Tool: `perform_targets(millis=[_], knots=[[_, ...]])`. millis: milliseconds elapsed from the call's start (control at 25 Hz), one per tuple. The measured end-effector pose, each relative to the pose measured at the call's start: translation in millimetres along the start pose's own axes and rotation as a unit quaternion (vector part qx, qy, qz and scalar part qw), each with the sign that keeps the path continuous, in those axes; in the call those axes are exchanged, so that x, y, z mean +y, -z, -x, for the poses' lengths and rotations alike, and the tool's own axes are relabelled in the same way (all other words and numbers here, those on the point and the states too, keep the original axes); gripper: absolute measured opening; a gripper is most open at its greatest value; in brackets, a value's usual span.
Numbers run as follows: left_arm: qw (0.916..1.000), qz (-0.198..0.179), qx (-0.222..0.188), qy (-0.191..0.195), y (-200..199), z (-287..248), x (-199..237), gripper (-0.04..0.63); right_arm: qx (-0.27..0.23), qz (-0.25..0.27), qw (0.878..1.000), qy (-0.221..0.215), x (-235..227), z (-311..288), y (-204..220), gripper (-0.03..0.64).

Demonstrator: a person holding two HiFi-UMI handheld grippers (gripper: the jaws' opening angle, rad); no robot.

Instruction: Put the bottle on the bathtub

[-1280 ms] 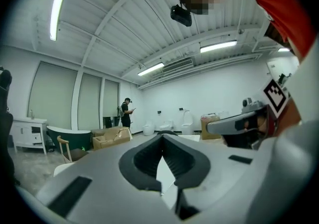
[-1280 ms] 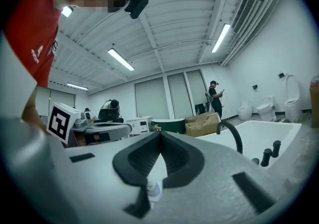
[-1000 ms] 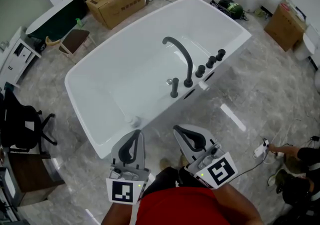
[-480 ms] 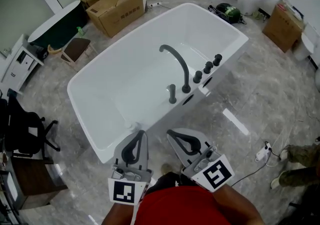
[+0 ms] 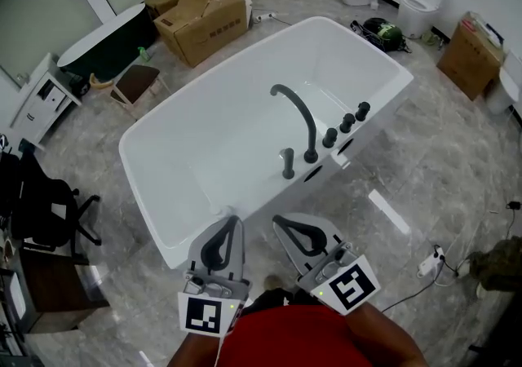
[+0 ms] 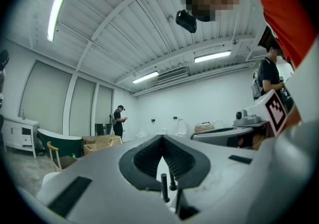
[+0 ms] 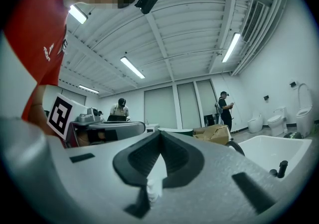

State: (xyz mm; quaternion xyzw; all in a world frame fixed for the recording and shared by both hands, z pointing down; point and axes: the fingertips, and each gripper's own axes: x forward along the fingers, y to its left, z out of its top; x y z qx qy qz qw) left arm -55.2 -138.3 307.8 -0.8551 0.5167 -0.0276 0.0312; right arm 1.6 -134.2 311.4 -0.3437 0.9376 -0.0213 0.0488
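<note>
A white bathtub (image 5: pixel 167 247) fills the middle of the head view, with a dark curved faucet (image 5: pixel 298 117) and knobs on its near rim. A small white bottle (image 7: pixel 151 188) shows low in the right gripper view, in the hollow between the jaws, standing past them; the head view does not show it plainly. My left gripper (image 5: pixel 232 222) and right gripper (image 5: pixel 280 221) hover side by side just before the tub's near rim. Both are shut with nothing between them. The faucet posts (image 6: pixel 164 193) show through the left gripper's hollow.
A cardboard box (image 5: pixel 204 5) and a dark green tub (image 5: pixel 106 31) lie beyond the tub on the left, next to a wooden stool (image 5: pixel 134 84). Toilets (image 5: pixel 420 2) and another box (image 5: pixel 466 55) stand at the back right. A black chair (image 5: pixel 41 210) is left; a power strip (image 5: pixel 431 261) lies right.
The head view has shifted slightly, so the tub sits a little further right. Both grippers stay shut near the rim. The person crouching at the right edge has nearly left the view.
</note>
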Motion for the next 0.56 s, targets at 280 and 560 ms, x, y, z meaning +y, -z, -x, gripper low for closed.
perform_targets(millis=[280,560], knots=[[1.0,0.0,-0.008,-0.004,-5.4,-0.2,1.1,0.011,-0.002,0.006,1.0,-0.005,1.3,-4.2,-3.0,0.003],[0.9999,0.0,-0.014,-0.006,-7.7,5.7,1.1,0.011,-0.002,0.011,1.0,-0.003,4.2,-2.1,-4.2,0.003]])
